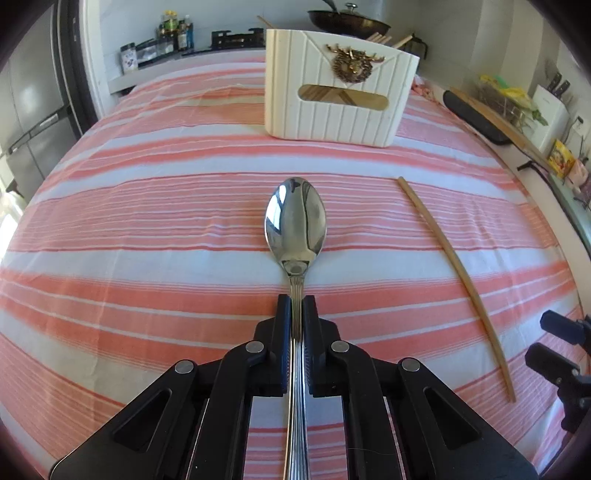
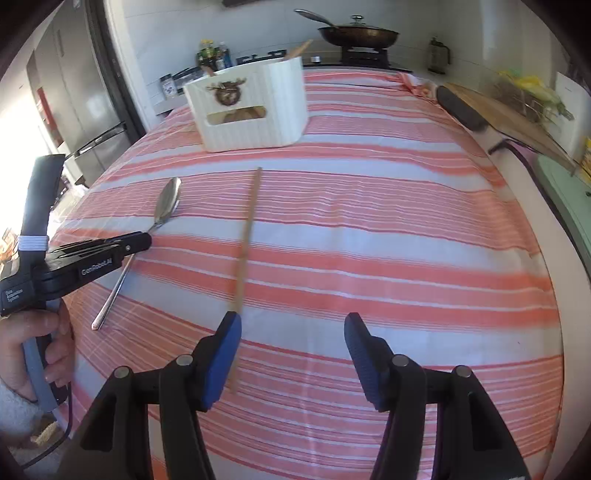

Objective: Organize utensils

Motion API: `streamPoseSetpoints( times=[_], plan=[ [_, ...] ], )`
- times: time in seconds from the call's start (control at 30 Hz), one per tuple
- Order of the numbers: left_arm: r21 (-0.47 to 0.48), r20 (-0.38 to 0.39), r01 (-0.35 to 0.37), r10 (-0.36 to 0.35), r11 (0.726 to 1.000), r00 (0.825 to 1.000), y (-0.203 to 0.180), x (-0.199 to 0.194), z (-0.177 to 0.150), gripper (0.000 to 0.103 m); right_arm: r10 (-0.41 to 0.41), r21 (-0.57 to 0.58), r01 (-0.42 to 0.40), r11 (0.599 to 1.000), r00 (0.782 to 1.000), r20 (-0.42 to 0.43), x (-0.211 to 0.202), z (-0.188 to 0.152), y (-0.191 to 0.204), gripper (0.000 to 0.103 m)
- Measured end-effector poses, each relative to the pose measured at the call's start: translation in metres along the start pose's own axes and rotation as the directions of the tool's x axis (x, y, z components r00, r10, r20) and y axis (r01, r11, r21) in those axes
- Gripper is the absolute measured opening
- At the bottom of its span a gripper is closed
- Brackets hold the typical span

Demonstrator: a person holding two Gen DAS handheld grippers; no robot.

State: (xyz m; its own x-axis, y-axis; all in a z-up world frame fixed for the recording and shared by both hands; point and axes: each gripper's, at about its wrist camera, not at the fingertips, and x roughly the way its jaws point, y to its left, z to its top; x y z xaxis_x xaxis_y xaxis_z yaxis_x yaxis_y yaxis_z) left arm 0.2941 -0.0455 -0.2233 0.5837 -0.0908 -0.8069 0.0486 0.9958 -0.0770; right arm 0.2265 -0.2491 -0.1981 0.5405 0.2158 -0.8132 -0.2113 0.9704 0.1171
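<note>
My left gripper [image 1: 296, 302] is shut on the handle of a steel spoon [image 1: 295, 218], whose bowl points toward a white ribbed utensil box [image 1: 332, 118] with a gold moose emblem. In the right wrist view the spoon [image 2: 168, 205] lies low over the cloth with the left gripper [image 2: 142, 240] closed around its neck. A single wooden chopstick [image 1: 458, 269] lies on the cloth to the right of the spoon. My right gripper [image 2: 291, 332] is open and empty, and its left fingertip [image 2: 231, 332] is at the near end of the chopstick [image 2: 247, 236]. The box [image 2: 251, 110] holds several wooden utensils.
A red and white striped cloth [image 1: 147, 221] covers the table. A wok with a lid [image 2: 358, 35] sits on a stove at the back. Jars and bottles [image 1: 173, 33] stand at the back left. A cutting board and black tray [image 2: 480, 107] lie along the right edge.
</note>
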Motion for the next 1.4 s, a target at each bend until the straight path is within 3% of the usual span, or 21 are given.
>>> streamPoseSetpoints(
  times=[0.07,0.37,0.53,0.57,0.63,0.7,0.8,1.13,1.2,1.27,1.3,1.33,1.4],
  plan=[
    [-0.006,-0.001,-0.002,0.002,1.0,1.0,0.007,-0.002,-0.003,0.006,0.016,-0.026,-0.017,1.0,1.0,-0.015,0.006,0.006,0.015,0.059],
    [-0.02,-0.005,0.004,-0.004,1.0,1.0,0.023,-0.01,-0.011,0.006,-0.048,-0.152,0.031,0.988,0.993,-0.108,0.044,0.014,0.058,0.059],
    [-0.01,-0.001,-0.002,0.002,1.0,1.0,0.023,-0.01,-0.011,0.007,-0.062,-0.164,0.046,0.985,0.993,-0.096,0.047,0.015,0.061,0.058],
    [-0.011,-0.001,-0.002,0.002,1.0,1.0,0.023,-0.01,-0.011,0.007,-0.065,-0.158,0.05,0.986,0.994,-0.091,0.047,0.015,0.06,0.054],
    [-0.011,-0.001,-0.001,0.001,1.0,1.0,0.023,-0.01,-0.011,0.007,-0.076,-0.153,0.064,0.986,0.994,-0.075,0.045,0.014,0.059,0.024],
    [-0.012,-0.001,-0.001,0.001,1.0,1.0,0.023,-0.01,-0.011,0.007,-0.086,-0.139,0.076,0.987,0.994,-0.071,0.043,0.013,0.055,0.008],
    [-0.012,0.0,-0.003,0.003,1.0,1.0,0.023,-0.012,-0.013,0.007,-0.096,-0.101,0.089,0.991,0.993,-0.063,0.039,0.009,0.047,0.007],
    [-0.027,-0.008,0.023,-0.023,0.999,1.0,0.03,-0.018,-0.019,0.01,-0.214,-0.033,0.211,0.977,0.973,-0.087,0.013,-0.017,0.024,0.008],
    [-0.03,-0.007,0.031,-0.031,0.999,0.999,0.03,-0.019,-0.019,0.019,-0.202,-0.007,0.202,0.979,0.977,-0.071,0.008,-0.019,0.021,0.009],
    [-0.034,0.0,0.038,-0.038,0.999,0.999,0.03,-0.023,-0.021,0.048,-0.18,0.025,0.181,0.983,0.982,-0.051,0.004,-0.02,0.018,0.024],
    [-0.034,0.005,0.038,-0.038,0.999,0.999,0.03,-0.025,-0.021,0.054,-0.167,0.04,0.168,0.985,0.985,-0.036,0.001,-0.021,0.017,0.042],
    [-0.032,0.012,0.042,-0.041,0.999,0.999,0.03,-0.028,-0.022,0.061,-0.156,0.054,0.157,0.986,0.988,-0.019,-0.002,-0.022,0.016,0.048],
    [-0.027,0.017,0.056,-0.055,0.998,0.998,0.032,-0.033,-0.023,0.063,-0.14,0.069,0.139,0.988,0.99,0.004,-0.006,-0.022,0.015,0.048]
  ],
)
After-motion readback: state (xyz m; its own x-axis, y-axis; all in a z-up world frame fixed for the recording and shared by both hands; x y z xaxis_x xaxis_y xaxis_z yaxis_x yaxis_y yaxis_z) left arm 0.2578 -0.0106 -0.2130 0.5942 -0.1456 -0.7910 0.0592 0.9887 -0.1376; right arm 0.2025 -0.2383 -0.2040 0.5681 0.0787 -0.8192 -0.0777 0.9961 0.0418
